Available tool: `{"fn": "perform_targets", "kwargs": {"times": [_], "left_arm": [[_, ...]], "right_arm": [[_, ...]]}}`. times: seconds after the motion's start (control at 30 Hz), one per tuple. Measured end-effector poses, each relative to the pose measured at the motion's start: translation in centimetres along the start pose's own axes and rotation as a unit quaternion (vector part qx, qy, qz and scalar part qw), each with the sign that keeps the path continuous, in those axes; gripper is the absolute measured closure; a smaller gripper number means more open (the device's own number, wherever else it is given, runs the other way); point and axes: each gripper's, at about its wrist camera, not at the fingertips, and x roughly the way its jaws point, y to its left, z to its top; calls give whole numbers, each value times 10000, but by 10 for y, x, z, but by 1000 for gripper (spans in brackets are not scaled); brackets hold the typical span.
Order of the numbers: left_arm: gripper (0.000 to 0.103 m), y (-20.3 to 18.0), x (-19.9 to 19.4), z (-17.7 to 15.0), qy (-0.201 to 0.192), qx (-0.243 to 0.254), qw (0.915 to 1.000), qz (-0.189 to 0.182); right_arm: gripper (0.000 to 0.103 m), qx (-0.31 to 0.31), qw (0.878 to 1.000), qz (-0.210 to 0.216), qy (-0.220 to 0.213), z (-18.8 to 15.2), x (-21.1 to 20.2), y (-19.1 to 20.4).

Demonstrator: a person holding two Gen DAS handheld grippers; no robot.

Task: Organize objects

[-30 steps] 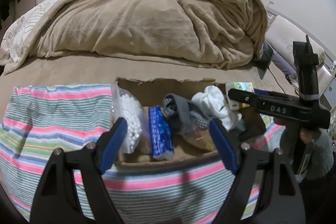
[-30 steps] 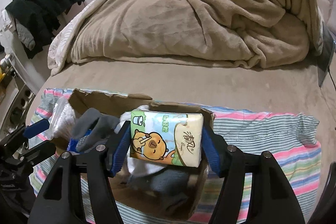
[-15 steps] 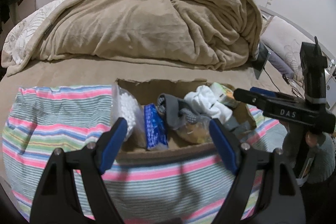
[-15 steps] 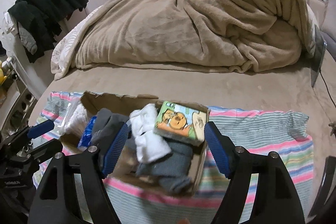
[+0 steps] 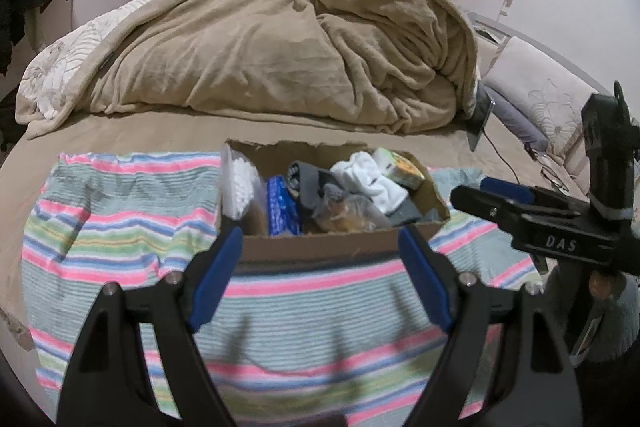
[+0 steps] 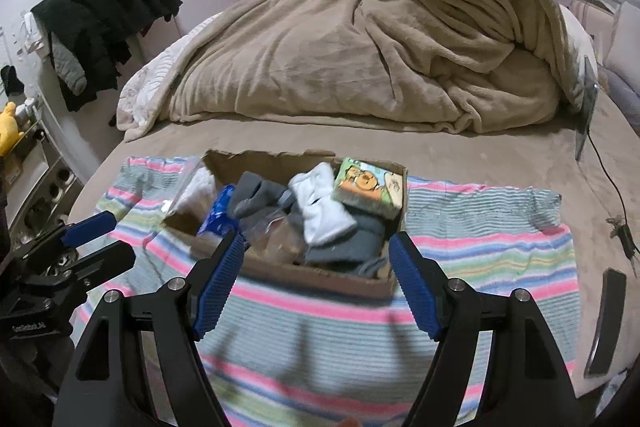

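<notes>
A shallow cardboard box [image 5: 332,246] [image 6: 320,275] sits on a striped towel [image 5: 120,219] [image 6: 480,239] on the bed. It holds a tissue pack with a cartoon bear [image 6: 370,185] [image 5: 400,167] at its far right corner, white socks [image 6: 322,211] [image 5: 372,179], grey socks [image 6: 256,191] [image 5: 310,183], a blue packet [image 5: 282,205] [image 6: 216,213] and a bag of white balls [image 5: 240,187]. My left gripper [image 5: 320,281] is open and empty, in front of the box. My right gripper [image 6: 314,279] is open and empty, also in front of the box.
A heaped beige blanket [image 5: 280,55] [image 6: 380,47] covers the far half of the bed. Dark clothes [image 6: 108,15] hang at the left. A cable and a dark flat device [image 6: 604,319] lie on the bed at the right. Pillows [image 5: 532,99] lie far right.
My right gripper opened and let go of the tissue pack, which now lies in the box. Both grippers drew back from the box toward me.
</notes>
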Motion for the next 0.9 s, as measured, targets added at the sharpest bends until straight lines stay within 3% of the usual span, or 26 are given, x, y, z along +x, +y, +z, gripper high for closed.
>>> {"fn": "perform_targets", "kwargs": {"times": [0.9], "left_arm": [[21,-18,-79,-61,-10,62,9999,119]], "right_arm": [[25,-85,9999,-36,-86,-69,-79,47]]}}
